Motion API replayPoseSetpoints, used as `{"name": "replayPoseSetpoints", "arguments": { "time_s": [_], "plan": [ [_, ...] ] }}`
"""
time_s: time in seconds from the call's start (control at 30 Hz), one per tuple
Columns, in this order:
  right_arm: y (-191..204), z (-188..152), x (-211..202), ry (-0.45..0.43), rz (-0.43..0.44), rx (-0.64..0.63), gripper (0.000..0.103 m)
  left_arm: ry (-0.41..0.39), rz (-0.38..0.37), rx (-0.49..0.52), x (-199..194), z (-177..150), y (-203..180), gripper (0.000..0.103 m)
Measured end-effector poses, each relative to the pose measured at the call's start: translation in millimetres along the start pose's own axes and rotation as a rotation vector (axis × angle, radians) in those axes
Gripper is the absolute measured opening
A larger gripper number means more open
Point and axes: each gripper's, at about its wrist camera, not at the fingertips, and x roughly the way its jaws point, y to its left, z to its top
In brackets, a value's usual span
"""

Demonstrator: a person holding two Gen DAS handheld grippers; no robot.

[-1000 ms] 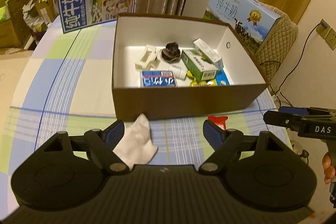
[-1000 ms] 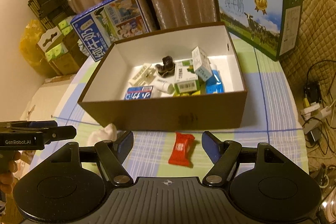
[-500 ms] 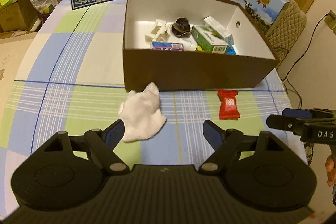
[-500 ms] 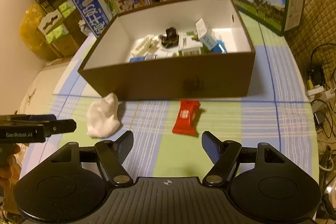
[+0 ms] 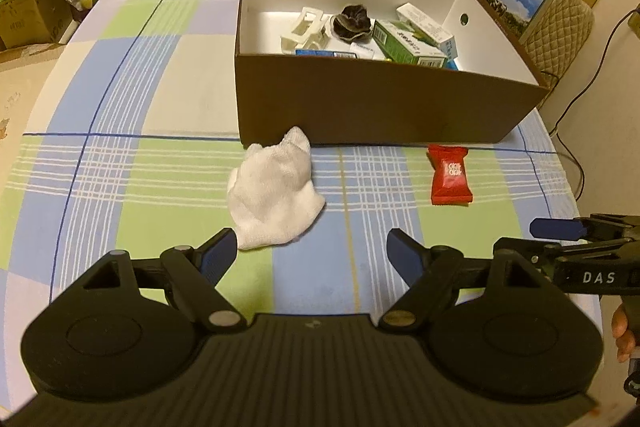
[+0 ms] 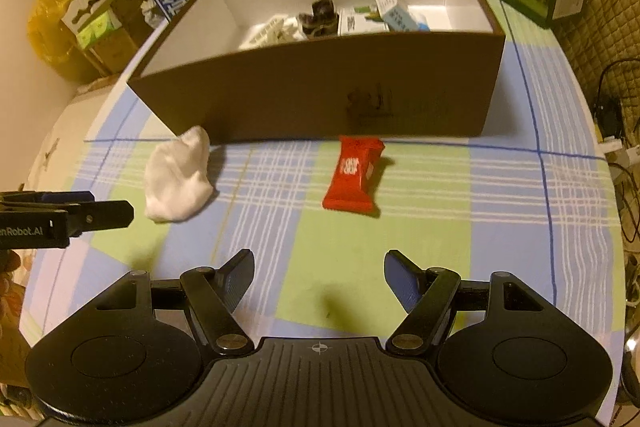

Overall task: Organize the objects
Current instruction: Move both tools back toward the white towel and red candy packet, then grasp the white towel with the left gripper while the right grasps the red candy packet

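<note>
Both claws are dropping closer to tabletop (image 5: 120, 99); box (image 5: 372, 107) now farther. Left claw (image 5: 310, 251) gaping, empty, nearing white cloth (image 5: 274, 195); right claw (image 6: 319, 277) gaping, empty, nearing red packet (image 6: 354, 173). Centre each, then be closing.

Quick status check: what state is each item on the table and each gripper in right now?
Brown box: open-topped, upright, several small items inside.
White cloth: crumpled on the tablecloth, outside the box by its front wall.
Red snack packet: sealed, lying flat in front of the box.
Left gripper: open, empty.
Right gripper: open, empty.
</note>
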Motion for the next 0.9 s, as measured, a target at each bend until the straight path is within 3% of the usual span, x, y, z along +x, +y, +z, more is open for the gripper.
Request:
{"name": "replayPoseSetpoints", "arguments": {
  "time_s": [0.17, 0.5, 0.9],
  "plan": [
    [-3.8, 1.2, 8.5, 0.004, -0.018, 0.01, 0.069, 0.01, 0.003, 0.003, 6.9, 0.8, 1.7, 0.079],
    [-10.3, 22.7, 44.3, -0.082, -0.067, 0.019, 0.069, -0.014, 0.01, 0.027, 19.0, 5.5, 9.4, 0.079],
    [-12.9, 37.6, 80.4, -0.056, -0.116, 0.016, 0.069, -0.024, 0.016, 0.03, 38.3, 10.2, 23.5, 0.079]
  ]
}}
